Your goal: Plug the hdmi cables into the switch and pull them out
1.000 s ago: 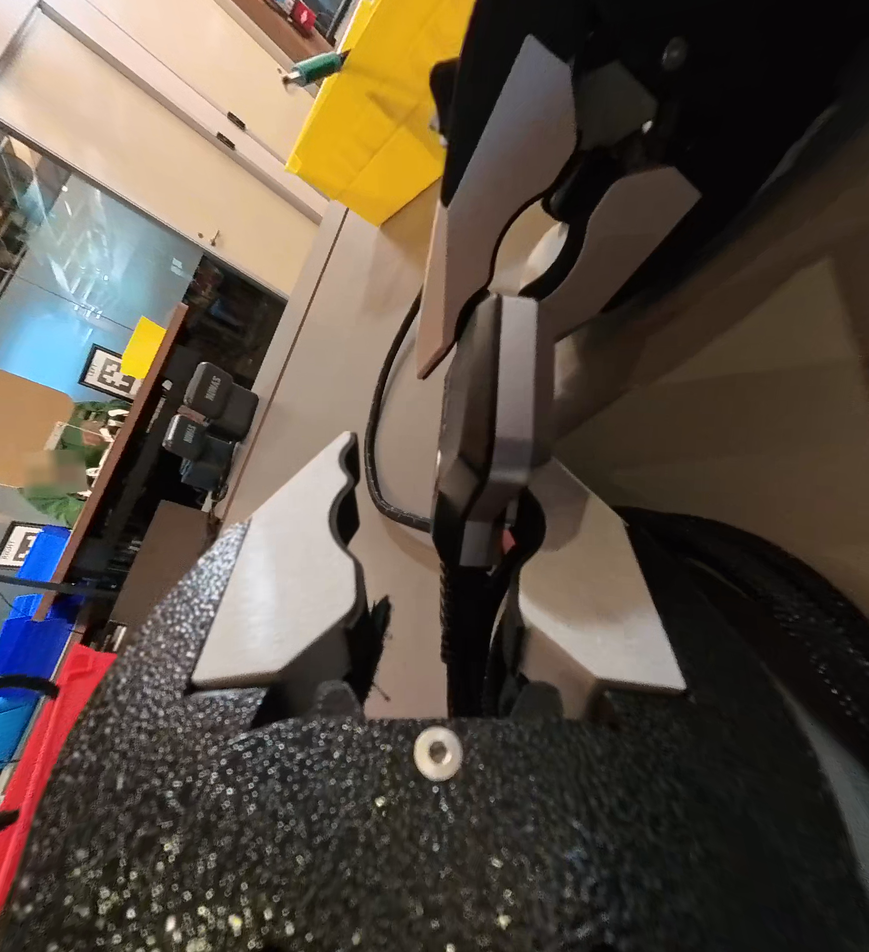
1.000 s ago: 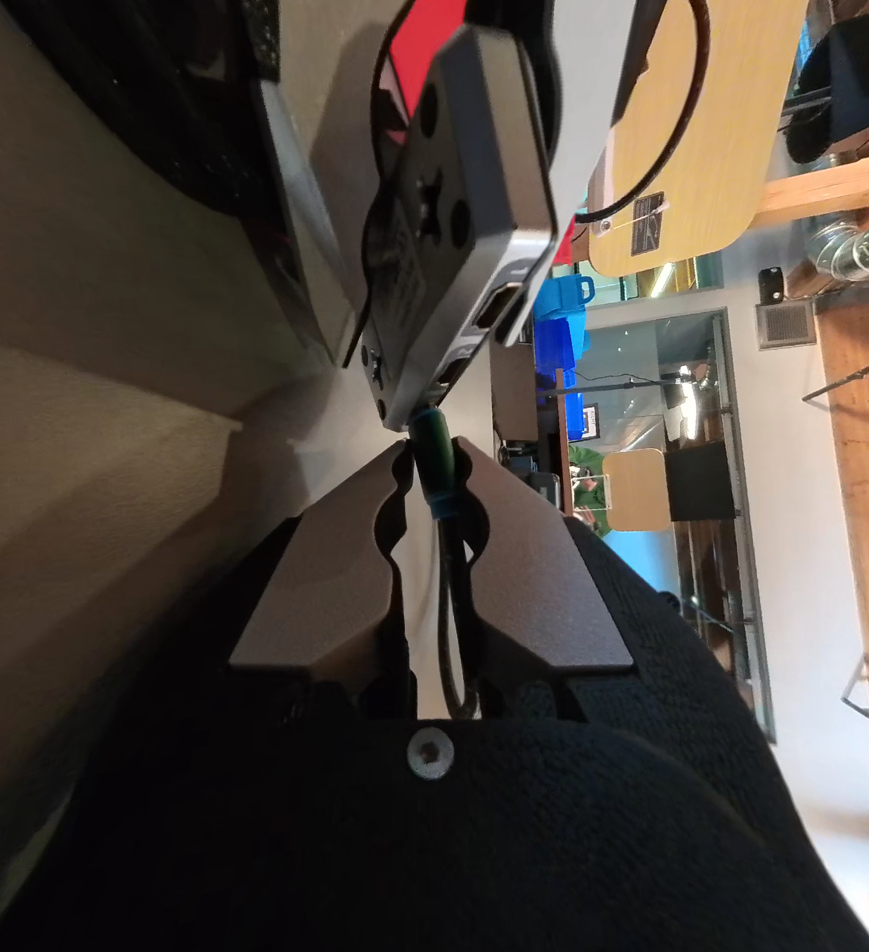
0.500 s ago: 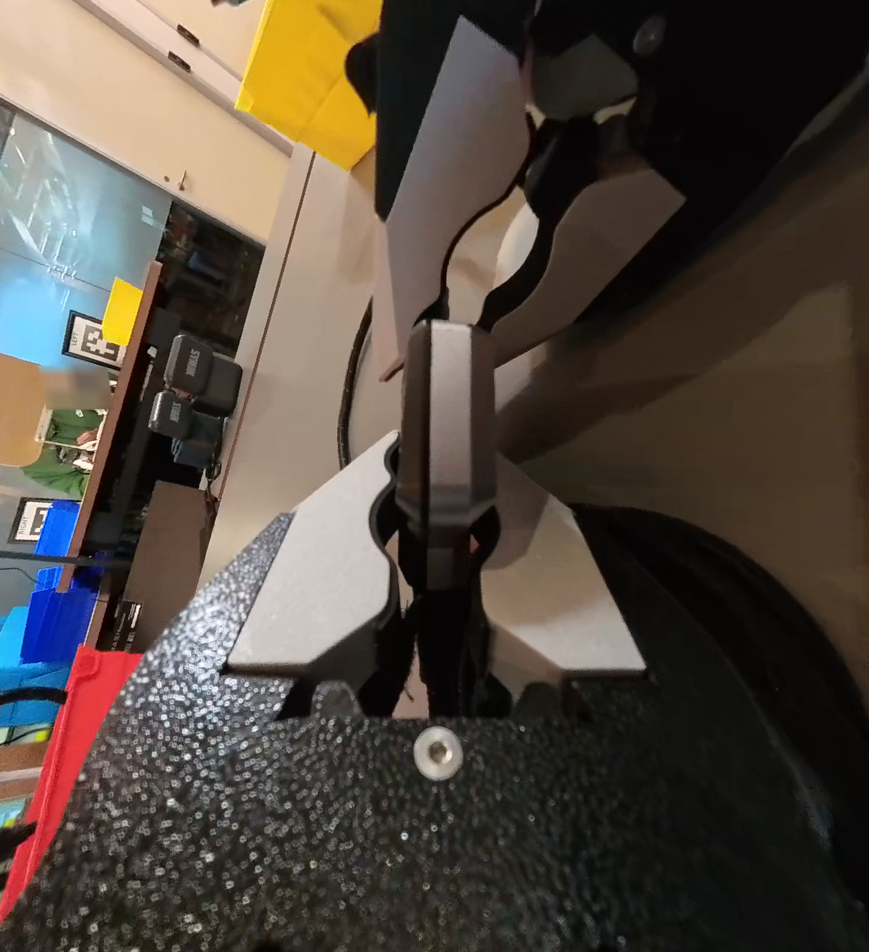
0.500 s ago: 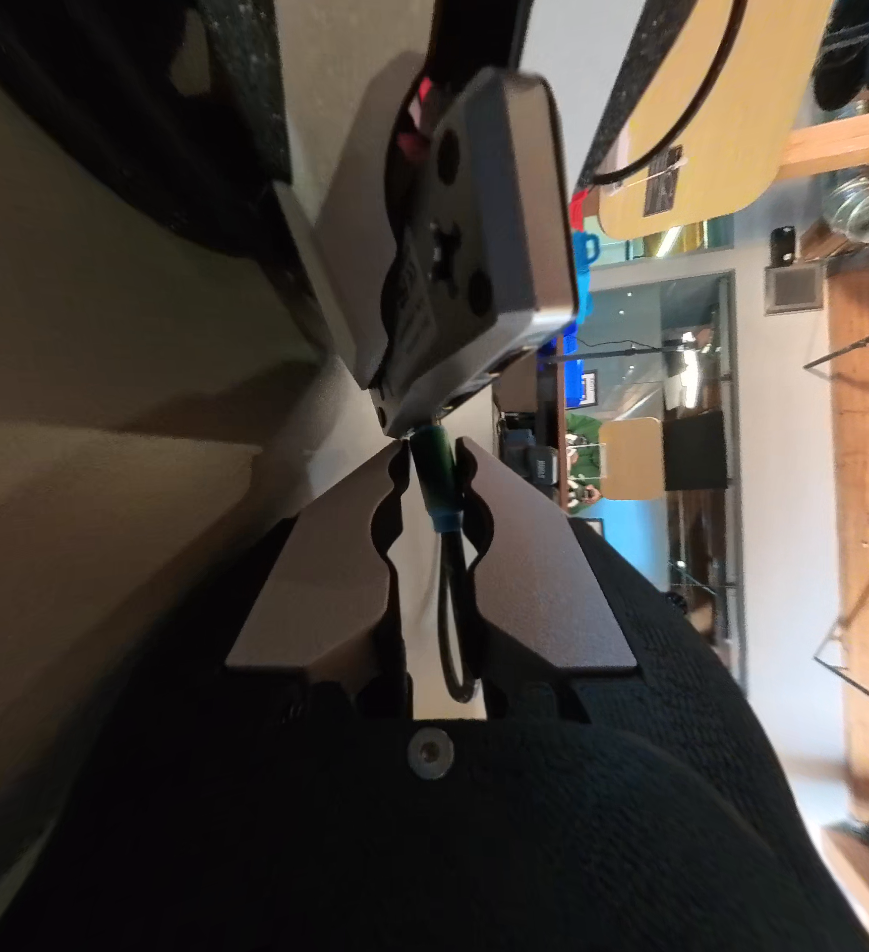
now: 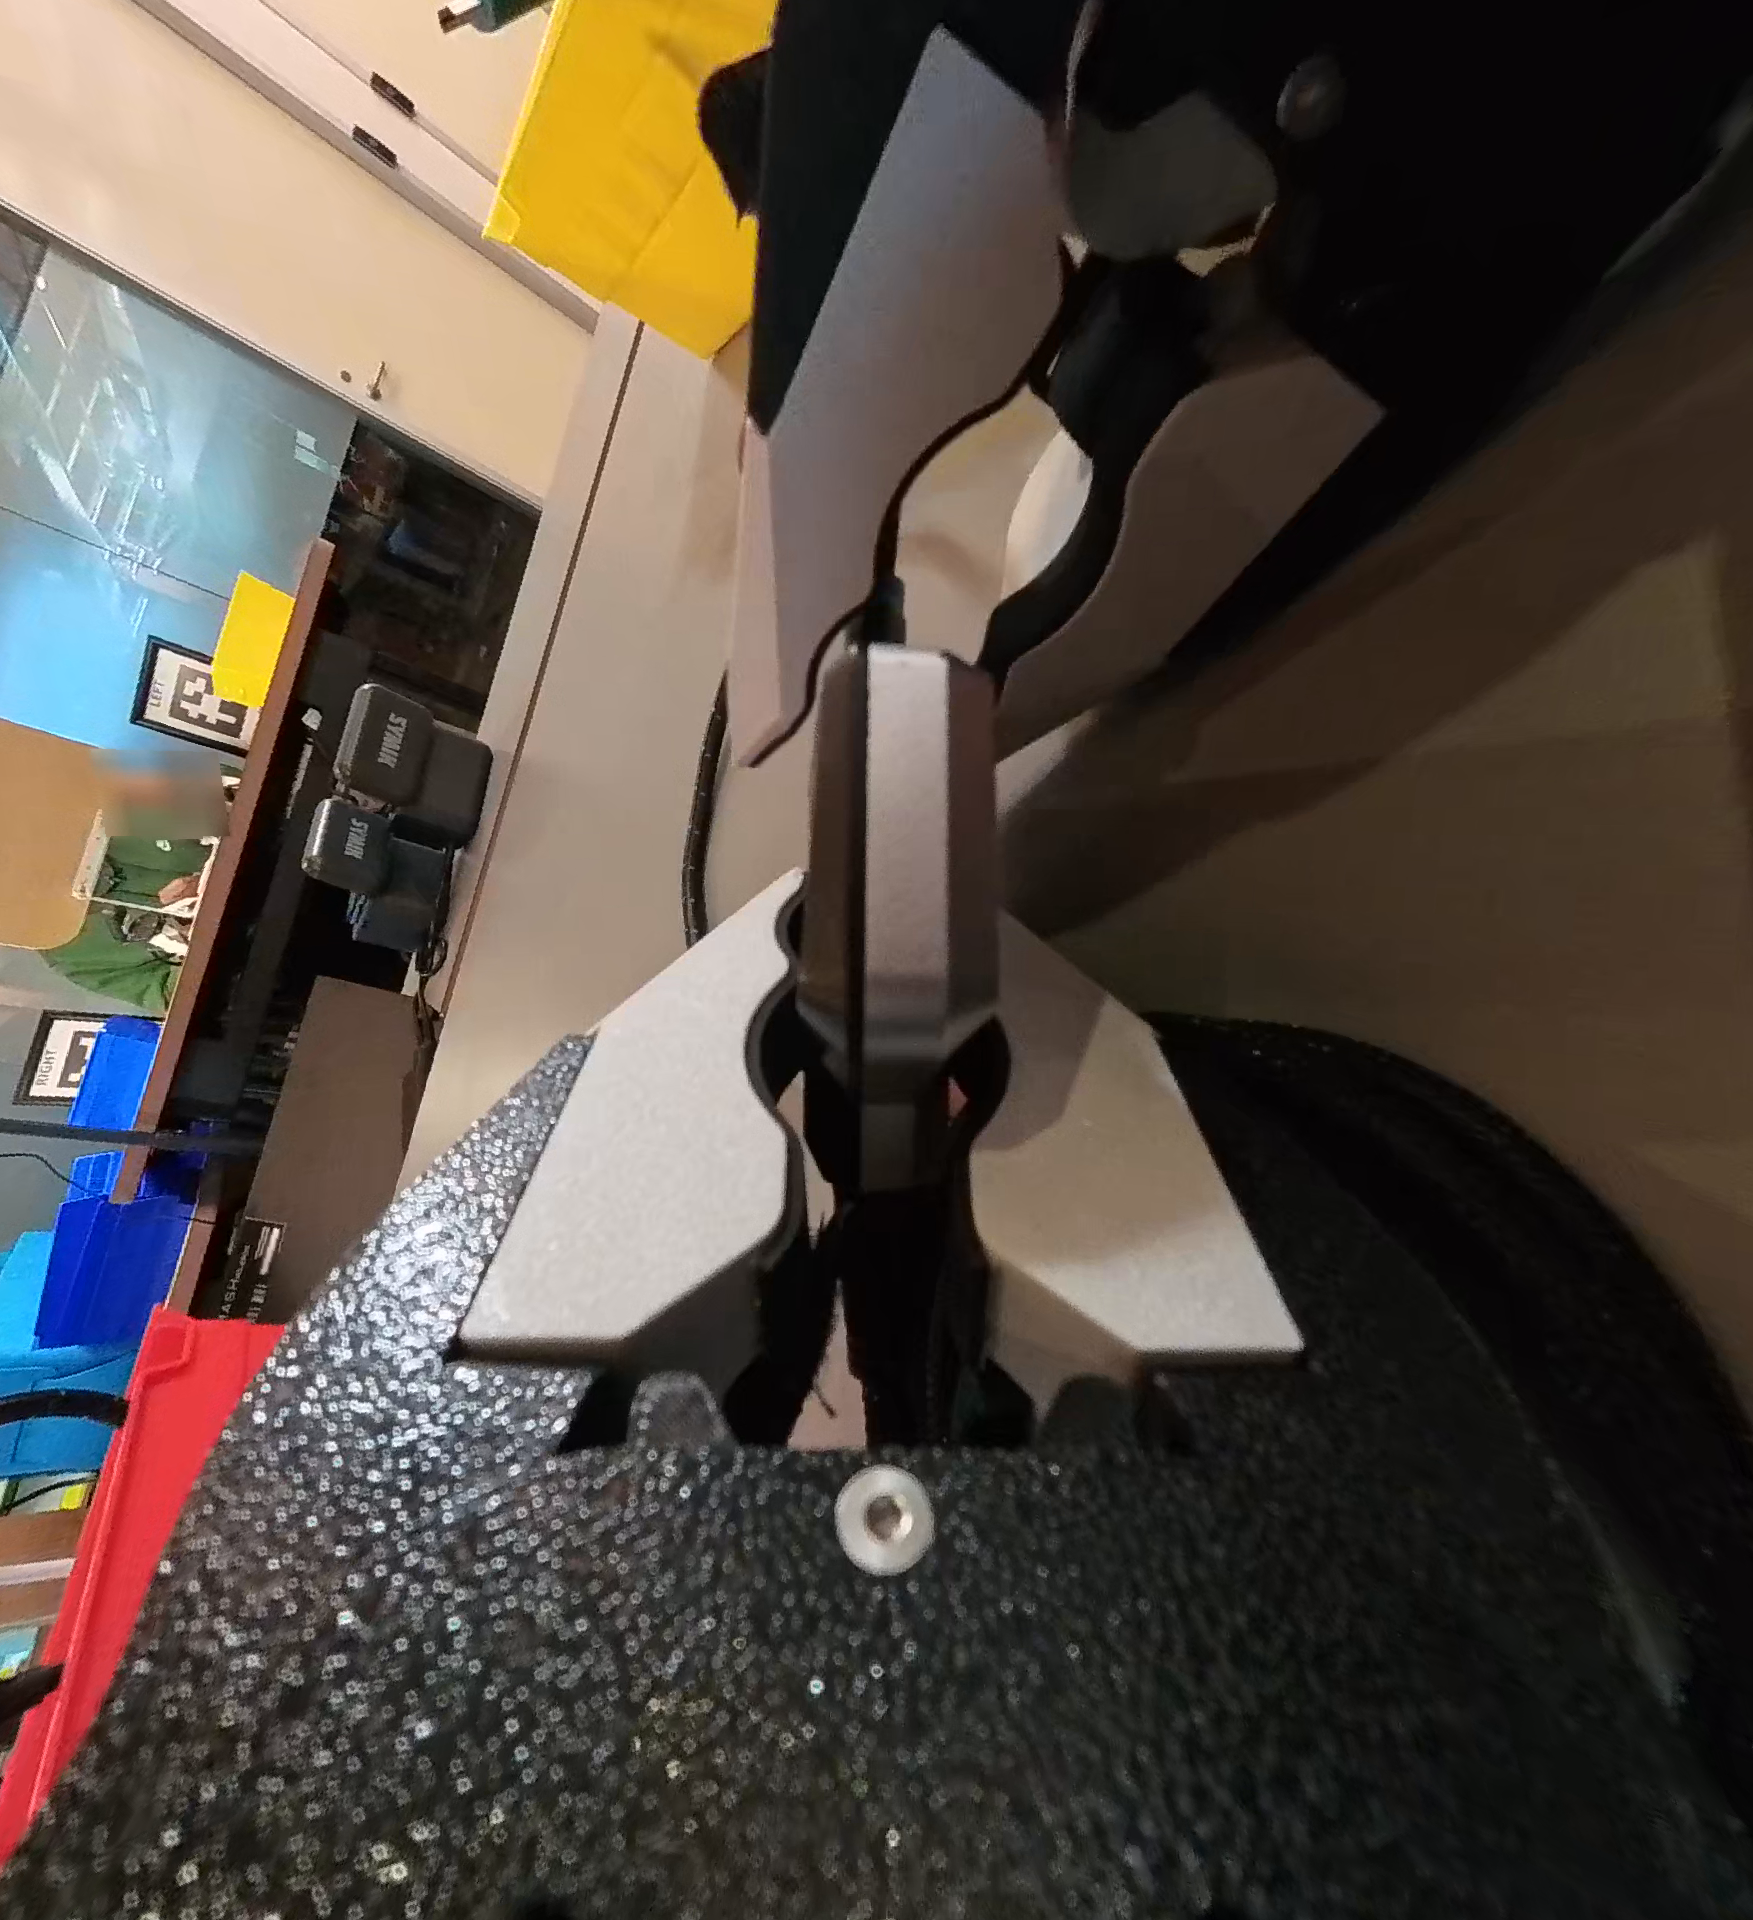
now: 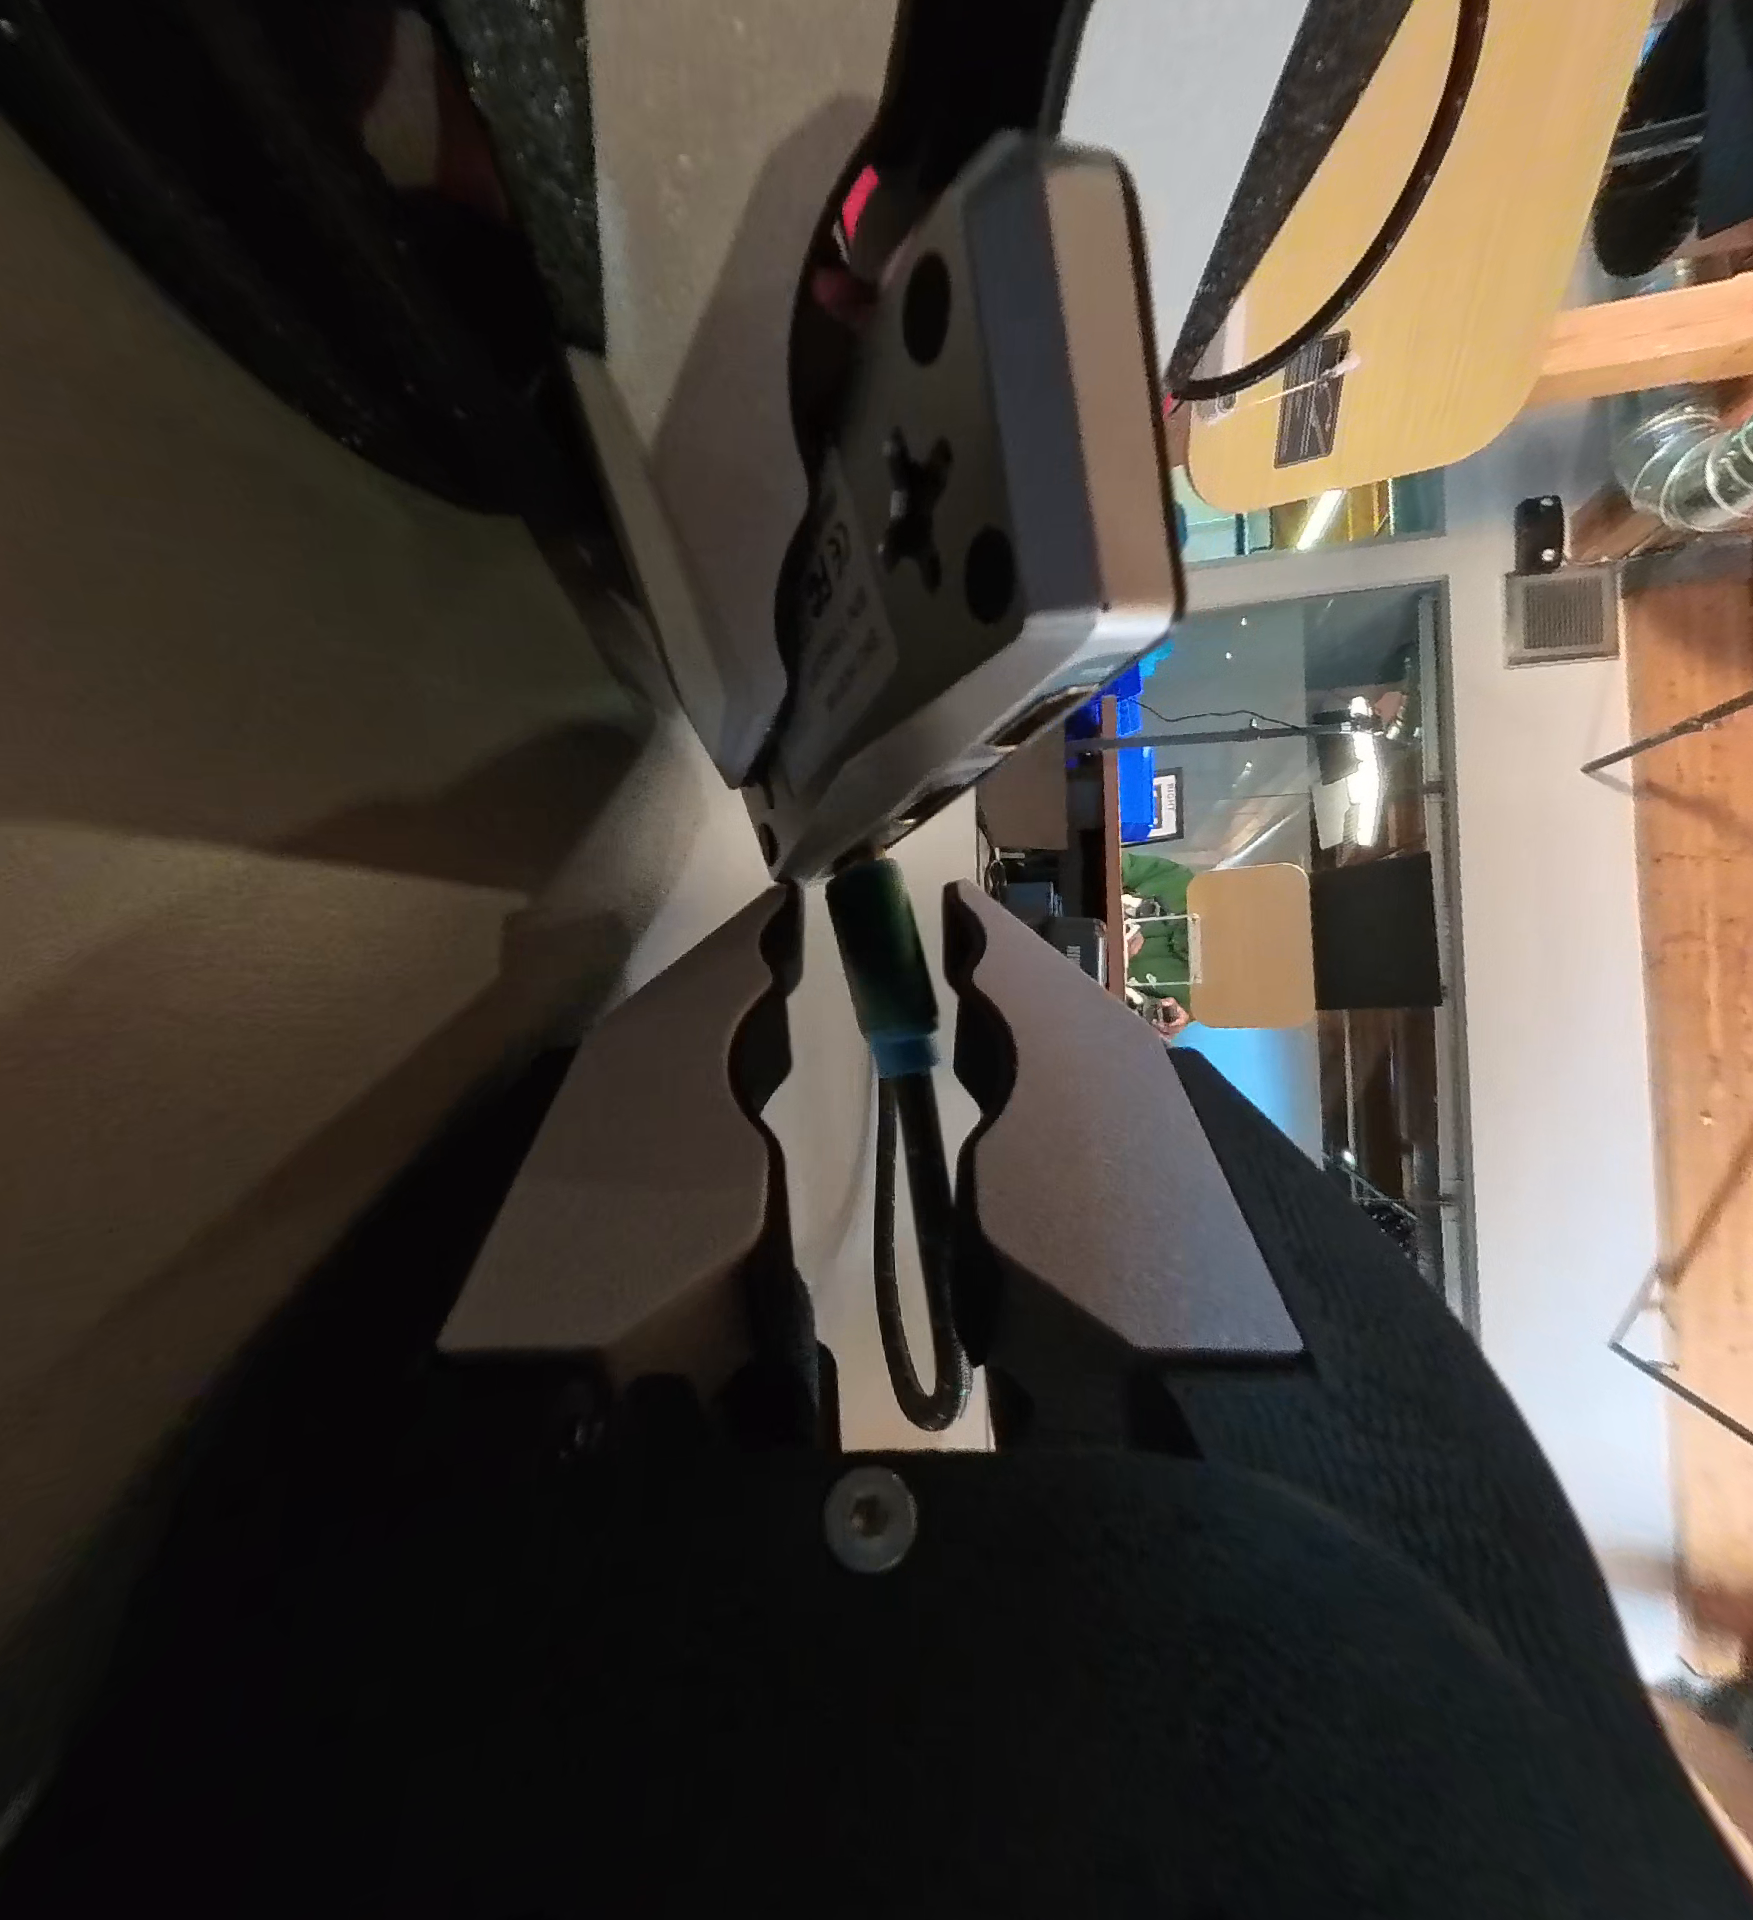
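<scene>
My left gripper (image 5: 898, 935) is shut on the near end of the grey HDMI switch (image 5: 903, 810), which it holds edge-on above the table. In the right wrist view the switch (image 6: 955, 499) shows its underside. A green HDMI plug (image 6: 882, 956) sits in a port on its near edge, and its black braided cable (image 6: 903, 1247) loops back between my fingers. My right gripper (image 6: 872, 899) is open around that plug, with a gap on each side. A red plug (image 6: 851, 239) shows at the switch's far end, by a left gripper finger (image 6: 726, 468). The right gripper's fingers (image 5: 830, 416) face me in the left wrist view.
A yellow bin (image 5: 623, 177) stands at the far end of the grey table (image 5: 581, 727). A red bin (image 5: 124, 1507) is at the lower left. A black cable (image 5: 695, 831) lies on the table. A wood-coloured tabletop (image 6: 1423, 260) is at the upper right.
My left gripper, open one second ago, has shut on the switch. My right gripper has opened and let go of the green plug, which stays in the switch.
</scene>
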A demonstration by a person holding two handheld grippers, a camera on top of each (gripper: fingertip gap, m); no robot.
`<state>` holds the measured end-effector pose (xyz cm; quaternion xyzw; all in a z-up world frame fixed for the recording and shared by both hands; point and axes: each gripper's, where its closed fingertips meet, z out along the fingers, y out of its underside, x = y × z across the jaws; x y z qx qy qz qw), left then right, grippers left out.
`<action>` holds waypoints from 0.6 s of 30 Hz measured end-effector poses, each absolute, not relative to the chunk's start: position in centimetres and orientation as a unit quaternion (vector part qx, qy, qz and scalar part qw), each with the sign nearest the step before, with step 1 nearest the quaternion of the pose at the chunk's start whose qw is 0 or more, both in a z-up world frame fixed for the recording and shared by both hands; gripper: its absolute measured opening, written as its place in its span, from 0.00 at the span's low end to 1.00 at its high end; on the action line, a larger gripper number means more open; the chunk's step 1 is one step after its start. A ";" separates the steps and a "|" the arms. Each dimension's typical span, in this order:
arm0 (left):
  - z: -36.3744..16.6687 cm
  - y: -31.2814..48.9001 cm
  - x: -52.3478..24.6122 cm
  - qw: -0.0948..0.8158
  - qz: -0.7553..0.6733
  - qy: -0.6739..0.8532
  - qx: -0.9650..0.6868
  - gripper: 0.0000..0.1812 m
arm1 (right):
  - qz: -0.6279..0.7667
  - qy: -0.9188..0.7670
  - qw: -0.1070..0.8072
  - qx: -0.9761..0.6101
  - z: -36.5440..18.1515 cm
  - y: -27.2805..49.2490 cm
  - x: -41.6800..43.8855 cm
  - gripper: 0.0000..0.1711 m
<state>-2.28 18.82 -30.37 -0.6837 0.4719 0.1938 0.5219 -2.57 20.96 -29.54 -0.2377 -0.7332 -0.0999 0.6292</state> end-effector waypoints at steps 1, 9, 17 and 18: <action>-30.4 18.8 -2.3 0.522 0.194 0.472 -0.683 0.11 | -0.103 -0.735 0.628 -0.235 -29.6 20.9 -2.6 0.14; -29.4 18.3 -2.1 0.522 0.267 0.516 -0.625 0.11 | -0.098 -0.739 0.632 -0.213 -28.9 20.3 -2.1 0.06; -29.2 16.3 -1.4 0.537 0.224 0.540 -0.607 0.12 | -0.015 -0.754 0.634 -0.174 -28.9 17.7 -1.2 0.06; -29.2 16.2 -1.4 0.539 0.222 0.542 -0.606 0.12 | -0.011 -0.754 0.634 -0.173 -28.9 17.5 -1.2 0.06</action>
